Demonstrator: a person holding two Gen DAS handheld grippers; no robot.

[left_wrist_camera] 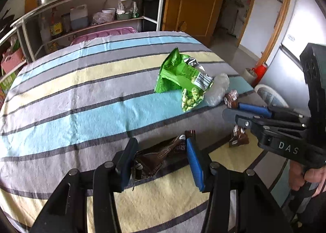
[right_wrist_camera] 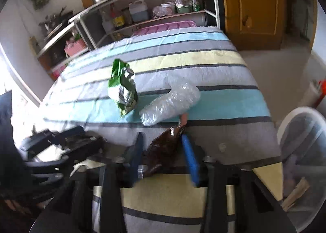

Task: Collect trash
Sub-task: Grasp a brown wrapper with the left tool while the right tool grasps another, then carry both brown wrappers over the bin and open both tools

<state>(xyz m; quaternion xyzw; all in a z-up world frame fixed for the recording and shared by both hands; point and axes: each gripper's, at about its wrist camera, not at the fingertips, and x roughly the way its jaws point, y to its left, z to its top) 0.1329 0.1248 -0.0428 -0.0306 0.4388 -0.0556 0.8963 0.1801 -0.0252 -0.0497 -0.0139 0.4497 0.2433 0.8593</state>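
Note:
In the left wrist view my left gripper (left_wrist_camera: 161, 151) is open, its fingers on either side of a brown snack wrapper (left_wrist_camera: 156, 159) lying on the striped tablecloth (left_wrist_camera: 81, 100). A green snack bag (left_wrist_camera: 179, 76) and a crumpled clear plastic bag (left_wrist_camera: 218, 88) lie beyond it. My right gripper (left_wrist_camera: 234, 108) comes in from the right, fingers close together around a small brown wrapper (left_wrist_camera: 231, 97). In the right wrist view my right gripper (right_wrist_camera: 163, 143) has a brown wrapper (right_wrist_camera: 163, 147) between its fingers; the green bag (right_wrist_camera: 123, 88) and the clear plastic bag (right_wrist_camera: 171, 102) lie ahead.
Another small brown wrapper (left_wrist_camera: 238, 137) lies under the right gripper. A white bin lined with a bag (right_wrist_camera: 303, 161) stands by the table's right edge. A metal shelf (left_wrist_camera: 81, 15) with bottles and bowls stands behind the table. A wooden door (left_wrist_camera: 195, 2) is at the back right.

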